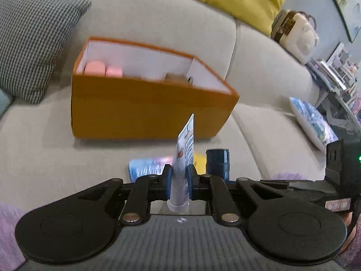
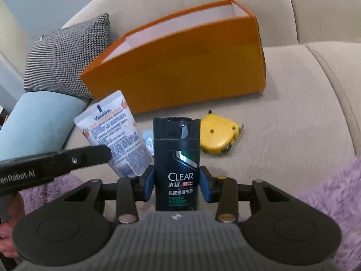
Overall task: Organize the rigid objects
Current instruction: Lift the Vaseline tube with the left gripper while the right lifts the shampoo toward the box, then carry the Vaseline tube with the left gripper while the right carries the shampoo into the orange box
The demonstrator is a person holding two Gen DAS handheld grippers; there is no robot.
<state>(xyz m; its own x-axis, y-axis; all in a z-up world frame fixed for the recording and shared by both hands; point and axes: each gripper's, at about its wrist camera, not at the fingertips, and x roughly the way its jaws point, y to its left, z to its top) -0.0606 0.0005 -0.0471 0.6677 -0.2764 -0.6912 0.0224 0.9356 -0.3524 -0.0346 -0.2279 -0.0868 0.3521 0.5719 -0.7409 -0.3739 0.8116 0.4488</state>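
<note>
Tube inside left gripper

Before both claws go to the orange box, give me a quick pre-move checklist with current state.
1. Left claw shut on the Vaseline tube: ok, pads pinch its flat sides, crimped end pointing forward.
2. Right claw shut on the CLEAR bottle: ok, pads at both sides of the body, cap forward.
3. Orange box open on top: ok, no lid seen.
4. Room inside the box: cannot tell fully; pink items sit at the left end, a brownish item toward the right, the floor is hidden.
5. Path to the box: ok, only sofa cushion between; the yellow tape measure lies low on the seat.
6. Grip firmness: cannot tell.
</note>
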